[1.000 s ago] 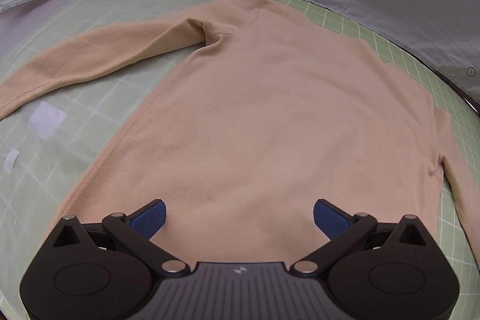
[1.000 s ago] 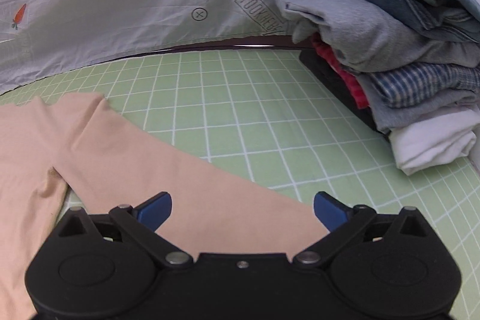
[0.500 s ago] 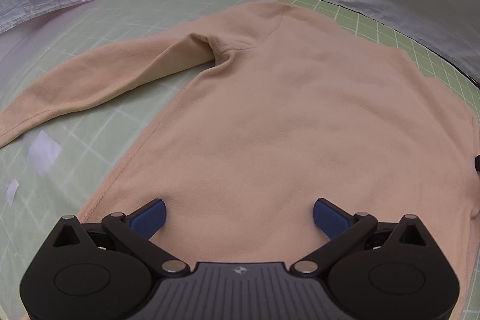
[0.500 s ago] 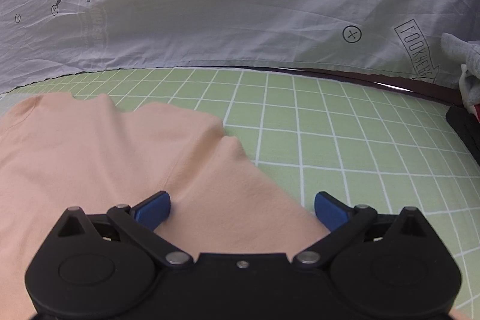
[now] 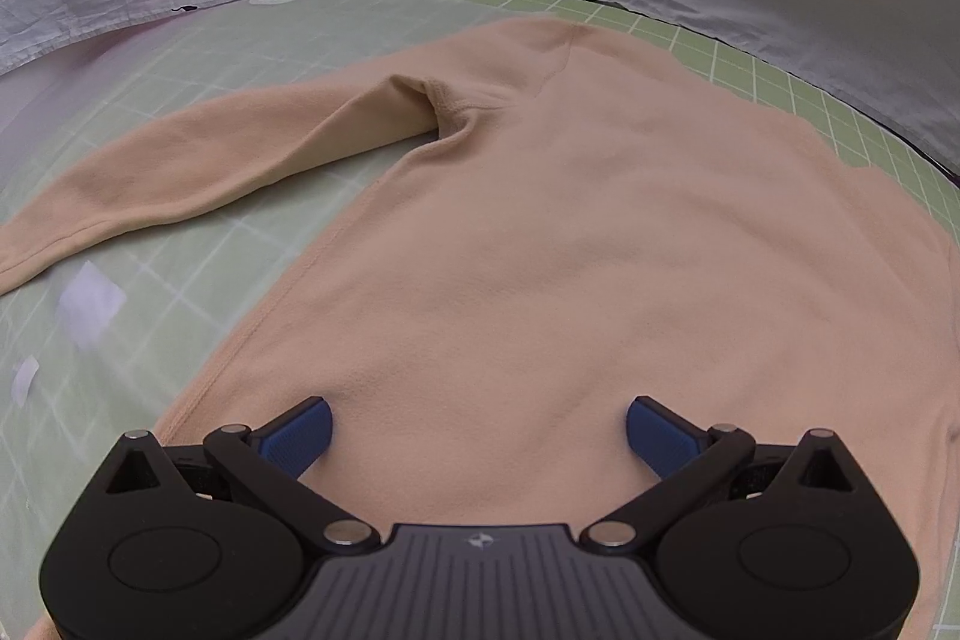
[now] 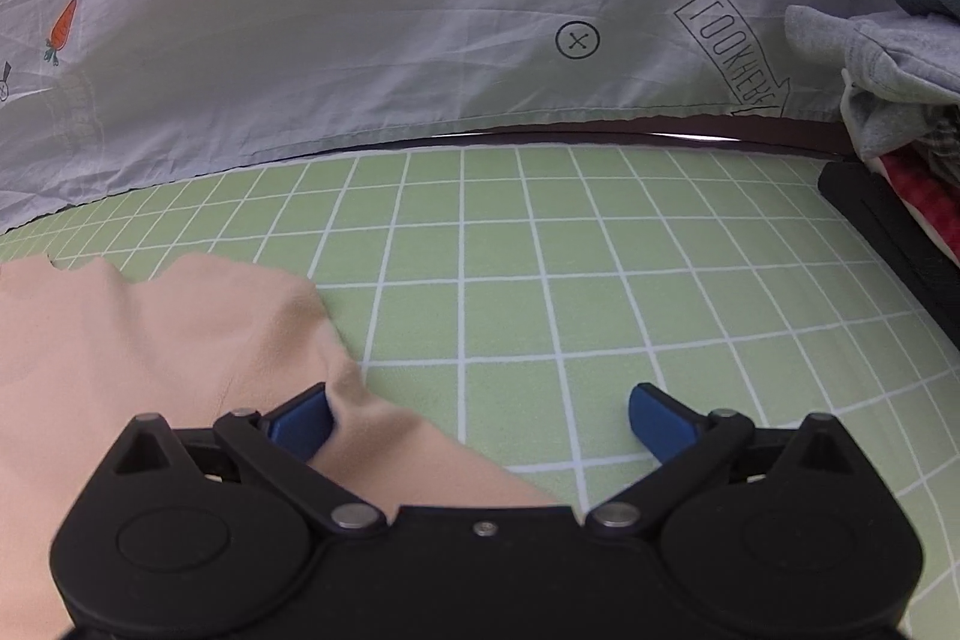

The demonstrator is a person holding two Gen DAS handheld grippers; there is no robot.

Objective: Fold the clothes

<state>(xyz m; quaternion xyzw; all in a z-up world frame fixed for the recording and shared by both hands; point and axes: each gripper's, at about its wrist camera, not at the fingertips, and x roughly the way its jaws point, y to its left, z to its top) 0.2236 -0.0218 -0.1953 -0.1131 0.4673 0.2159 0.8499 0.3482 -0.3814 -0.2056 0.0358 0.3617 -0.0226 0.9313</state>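
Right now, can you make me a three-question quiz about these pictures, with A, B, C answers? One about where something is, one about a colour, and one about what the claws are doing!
1. Where is the pile of folded clothes?
A. On the far right of the mat
B. On top of the sweater
C. Inside the left claw

2. What colour is the sweater?
A. Dark blue
B. Peach
C. Bright red

3. What are the two claws doing?
A. Both shut on the sweater
B. One shut, one open
C. Both open, holding nothing

Answers:
1. A, the pile sits at the right edge of the green mat in the right wrist view.
2. B, the whole sweater lying flat is peach.
3. C, the left claw and the right claw each have their blue fingers spread wide, with nothing pinched between them.
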